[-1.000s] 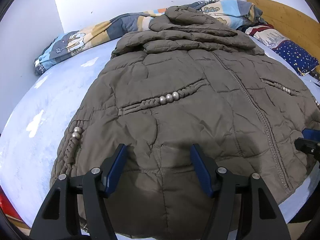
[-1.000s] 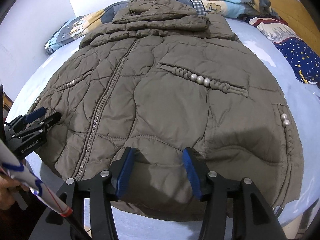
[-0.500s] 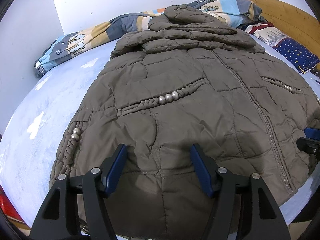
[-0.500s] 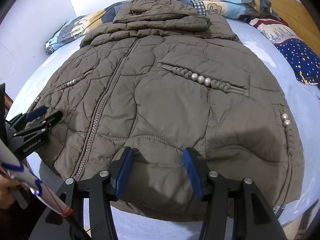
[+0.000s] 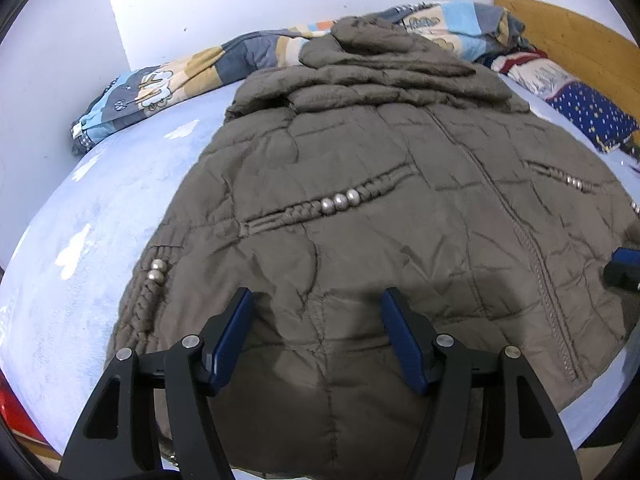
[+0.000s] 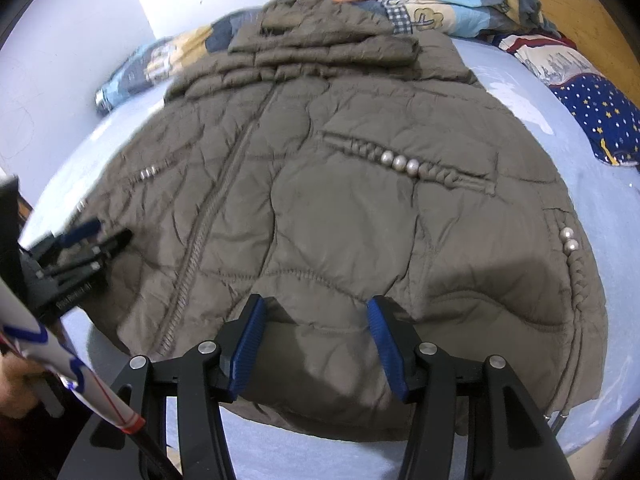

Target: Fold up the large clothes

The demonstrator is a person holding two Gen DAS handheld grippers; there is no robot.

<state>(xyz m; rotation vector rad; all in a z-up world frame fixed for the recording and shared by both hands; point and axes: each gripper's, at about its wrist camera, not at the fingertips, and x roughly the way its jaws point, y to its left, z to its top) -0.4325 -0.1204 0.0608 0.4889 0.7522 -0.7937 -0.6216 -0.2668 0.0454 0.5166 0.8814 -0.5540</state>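
An olive-brown quilted jacket (image 5: 380, 208) lies front up and spread flat on the bed, zipped, hood at the far end. Braided pocket trims with pearl beads (image 5: 340, 201) cross both front panels. My left gripper (image 5: 316, 300) hovers open over the jacket's near hem on its left half, nothing pinched between the blue pads. In the right wrist view the same jacket (image 6: 348, 200) fills the frame. My right gripper (image 6: 316, 302) stands open over the hem on the right half. The left gripper (image 6: 92, 236) shows at the jacket's left edge, and the right gripper (image 5: 624, 264) peeks in at the left wrist view's right border.
A light blue sheet (image 5: 100, 220) covers the bed. A rolled patterned quilt (image 5: 172, 80) lies along the far wall. A star-print pillow (image 6: 600, 116) and a wooden headboard (image 5: 568, 36) are at the right. A person's hand (image 6: 16, 392) and striped sleeve show at the lower left.
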